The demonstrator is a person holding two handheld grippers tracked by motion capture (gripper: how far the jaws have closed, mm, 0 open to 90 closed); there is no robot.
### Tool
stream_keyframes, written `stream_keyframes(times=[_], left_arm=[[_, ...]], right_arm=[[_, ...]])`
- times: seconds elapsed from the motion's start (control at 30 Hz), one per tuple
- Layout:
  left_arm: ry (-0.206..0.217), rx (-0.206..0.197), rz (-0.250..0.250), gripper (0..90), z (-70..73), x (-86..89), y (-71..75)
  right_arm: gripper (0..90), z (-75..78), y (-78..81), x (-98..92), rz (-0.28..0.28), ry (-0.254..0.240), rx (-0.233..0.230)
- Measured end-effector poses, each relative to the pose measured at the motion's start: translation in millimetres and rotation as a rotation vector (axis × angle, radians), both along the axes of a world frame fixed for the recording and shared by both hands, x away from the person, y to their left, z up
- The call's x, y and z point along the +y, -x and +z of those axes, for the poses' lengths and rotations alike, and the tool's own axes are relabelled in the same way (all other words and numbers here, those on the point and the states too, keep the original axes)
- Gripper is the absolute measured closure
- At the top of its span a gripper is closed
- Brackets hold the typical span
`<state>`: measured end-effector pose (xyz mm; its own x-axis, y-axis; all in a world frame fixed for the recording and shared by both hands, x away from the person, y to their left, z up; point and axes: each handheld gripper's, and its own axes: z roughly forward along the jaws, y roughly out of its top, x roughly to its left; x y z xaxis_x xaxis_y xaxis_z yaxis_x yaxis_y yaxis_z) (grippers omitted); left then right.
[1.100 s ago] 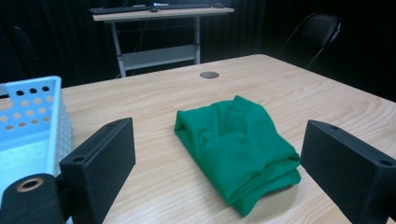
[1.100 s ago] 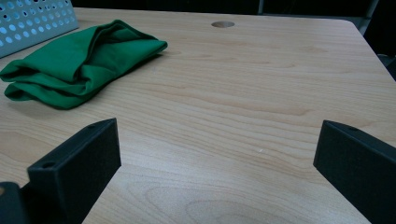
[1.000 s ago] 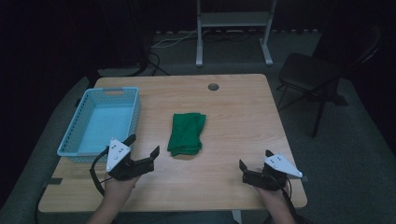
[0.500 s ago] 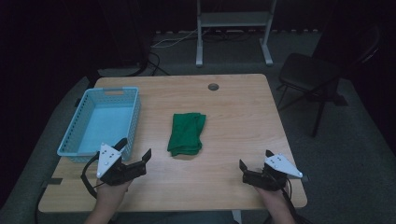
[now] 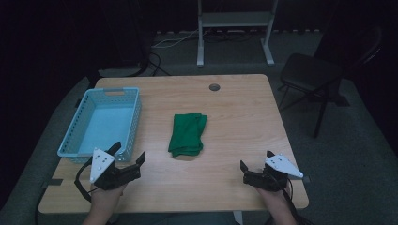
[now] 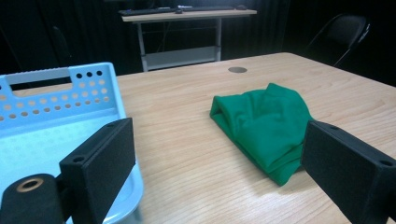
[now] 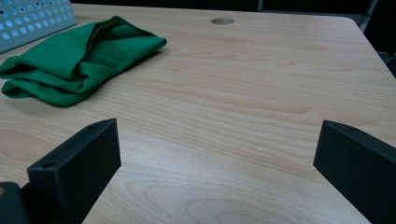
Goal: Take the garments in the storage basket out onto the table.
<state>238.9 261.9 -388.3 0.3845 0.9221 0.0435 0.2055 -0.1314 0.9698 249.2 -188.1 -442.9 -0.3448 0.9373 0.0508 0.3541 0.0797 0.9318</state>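
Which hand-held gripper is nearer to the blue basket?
The left. The left hand-held gripper sits right by the near corner of the blue basket, jaws open. The right hand-held gripper is across the table, beyond the green cloth, also open.

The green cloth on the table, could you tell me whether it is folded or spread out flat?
Folded. The green cloth lies as a compact, rumpled bundle; the left gripper view shows layered folds along its edges, on the table.

Soft matt green cloth (image 5: 187,134) in rumpled folds, my table (image 5: 244,122) of pale smooth wood with visible grain, light blue perforated plastic basket (image 5: 75,140) with slight sheen, my gripper pads (image 6: 100,163) of matt black foam-like rubber.
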Motion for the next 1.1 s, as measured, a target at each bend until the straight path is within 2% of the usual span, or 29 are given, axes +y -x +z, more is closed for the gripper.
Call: stream_keyframes(times=[0.17, 0.4, 0.93, 1.1], left_arm=[[0.012, -0.005, 0.008, 9.9, 1.0, 6.4, 3.4], [-0.007, -0.011, 0.036, 9.9, -1.7, 17.4, 6.5], [0.010, -0.016, 0.076, 9.9, -5.4, 35.5, 14.4], [-0.004, -0.009, 0.098, 9.9, -9.0, 41.5, 17.5]], right_arm=[[0.0, 0.0, -0.3, 0.6, -0.001, 0.005, 0.001], [0.0, 0.0, -0.2, 0.7, -0.004, 0.007, 0.002], [0.0, 0.0, 0.1, 1.0, -0.006, 0.012, -0.004], [0.0, 0.0, 0.1, 1.0, -0.006, 0.011, -0.003]])
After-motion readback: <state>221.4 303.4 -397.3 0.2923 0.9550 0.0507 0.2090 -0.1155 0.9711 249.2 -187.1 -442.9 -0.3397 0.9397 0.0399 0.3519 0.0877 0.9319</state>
